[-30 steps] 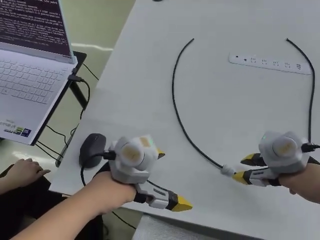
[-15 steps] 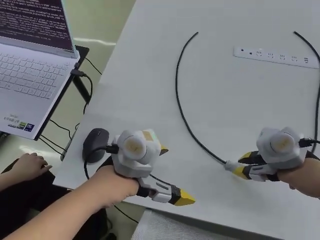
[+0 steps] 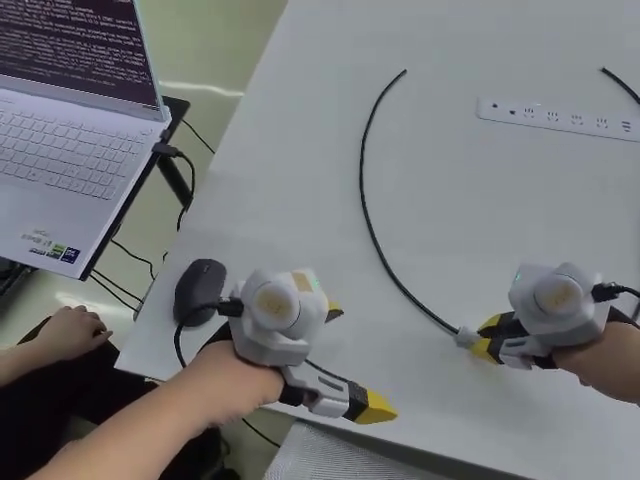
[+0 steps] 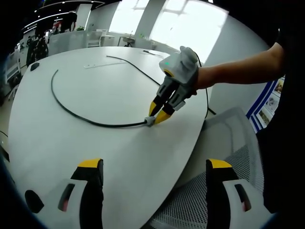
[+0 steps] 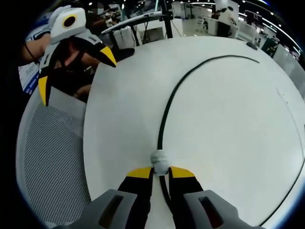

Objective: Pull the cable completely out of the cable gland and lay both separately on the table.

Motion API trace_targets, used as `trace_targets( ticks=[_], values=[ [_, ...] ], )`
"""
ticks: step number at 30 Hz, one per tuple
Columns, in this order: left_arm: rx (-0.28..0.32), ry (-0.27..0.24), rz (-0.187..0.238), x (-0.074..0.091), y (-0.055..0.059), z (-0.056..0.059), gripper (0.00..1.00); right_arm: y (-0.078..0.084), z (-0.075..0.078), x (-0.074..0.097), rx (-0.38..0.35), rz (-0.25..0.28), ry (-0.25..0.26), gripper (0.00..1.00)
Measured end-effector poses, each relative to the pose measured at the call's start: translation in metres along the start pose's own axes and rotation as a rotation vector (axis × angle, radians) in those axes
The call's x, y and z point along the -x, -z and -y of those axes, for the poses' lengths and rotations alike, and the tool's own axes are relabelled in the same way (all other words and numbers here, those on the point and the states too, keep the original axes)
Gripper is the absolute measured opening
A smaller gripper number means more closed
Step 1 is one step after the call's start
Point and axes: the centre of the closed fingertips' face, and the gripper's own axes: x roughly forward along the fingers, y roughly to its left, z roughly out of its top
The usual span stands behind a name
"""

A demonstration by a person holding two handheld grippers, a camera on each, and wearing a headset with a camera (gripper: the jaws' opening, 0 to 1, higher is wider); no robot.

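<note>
The left gripper [image 3: 358, 360] hangs over the near edge of the white table [image 3: 300, 200] with its yellow-tipped jaws spread wide, holding nothing and touching nothing. To its right, the right gripper [image 3: 484, 336] lies low on the tabletop with its jaws drawn narrow, one on either side of the black cable [image 3: 370, 215] just behind the white cable gland [image 5: 160, 162]; whether they actually pinch the cable I cannot tell. The gland sits on the cable's near end, just ahead of the yellow tips, resting on the table. From there the cable lies in a long curve away across the surface. At the far left an open laptop [image 3: 70, 170] stands on a separate stand beside the table, and a person's hand [image 3: 65, 335] rests below it. A black mouse [image 3: 200, 290] lies at the table's left corner, and a white power strip [image 3: 555, 115] lies far right. A mesh chair seat [image 4: 224, 191] shows below the table edge, and bright windows [image 4: 162, 19] stand beyond
</note>
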Motion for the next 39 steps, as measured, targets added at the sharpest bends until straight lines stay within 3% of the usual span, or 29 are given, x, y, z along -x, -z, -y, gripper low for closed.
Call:
trace_targets(
  ticks=[2, 9, 16, 27, 37, 39],
  values=[
    [-0.003, -0.002, -0.003, 0.000, 0.000, 0.002, 0.89, 0.000, -0.002, 0.000, -0.017, 0.008, -0.012, 0.08],
    [-0.011, -0.007, 0.004, -0.006, -0.006, 0.011, 0.88, 0.000, -0.005, 0.008, 0.025, 0.022, -0.009, 0.07],
    [-0.028, -0.021, 0.049, -0.015, -0.024, 0.019, 0.88, -0.010, -0.017, 0.033, 0.042, 0.048, -0.032, 0.06],
    [-0.075, -0.008, 0.109, -0.036, -0.060, 0.046, 0.86, -0.009, -0.035, 0.072, 0.069, 0.080, -0.060, 0.06],
    [-0.122, 0.005, 0.159, -0.047, -0.084, 0.071, 0.84, -0.013, -0.044, 0.106, 0.130, 0.125, -0.086, 0.06],
    [-0.124, 0.006, 0.154, -0.049, -0.086, 0.071, 0.84, -0.014, -0.046, 0.112, 0.138, 0.133, -0.092, 0.06]
  ],
)
